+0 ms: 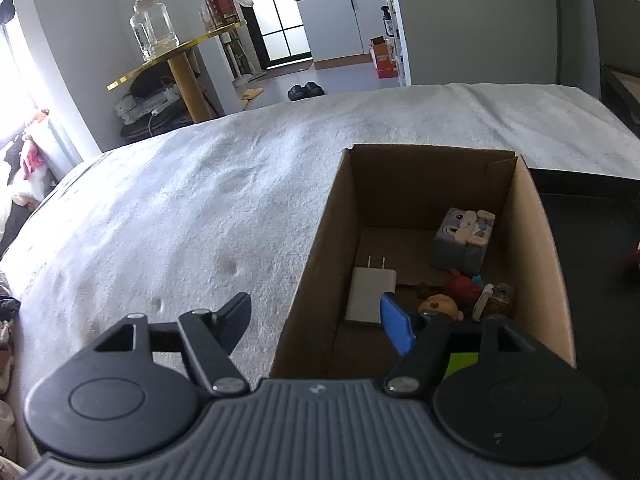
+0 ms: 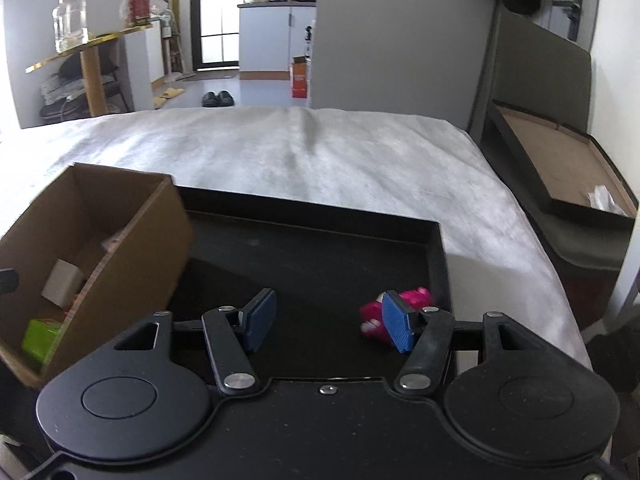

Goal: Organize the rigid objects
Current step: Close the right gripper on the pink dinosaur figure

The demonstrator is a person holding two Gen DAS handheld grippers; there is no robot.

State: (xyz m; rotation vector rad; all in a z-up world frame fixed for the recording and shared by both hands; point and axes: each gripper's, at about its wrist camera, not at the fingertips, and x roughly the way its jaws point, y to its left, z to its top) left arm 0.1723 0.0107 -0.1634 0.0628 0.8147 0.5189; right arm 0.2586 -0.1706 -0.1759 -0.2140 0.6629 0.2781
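Cardboard box [image 1: 532, 248] holding white charger [image 1: 370, 296], left gripper [image 1: 320, 320] open and empty, right gripper [image 2: 329, 322] open beside pink toy [image 2: 416, 300] on black tray [image 2: 320, 248].

A bed [image 2: 340, 152] spread with a white fuzzy blanket [image 1: 180, 200] carries an open cardboard box [image 1: 532, 216] and, touching its side, a shallow black tray [image 2: 320, 216], both near the bed's near edge.

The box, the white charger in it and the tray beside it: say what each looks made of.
Cardboard box: brown corrugated card, matte; a fluted cut edge shows in the right wrist view.
White charger: smooth, hard-looking white shell, likely plastic, with two thin, probably metal prongs.
Black tray: rigid, matte black with raised rim; plastic or coated board, cannot tell which.
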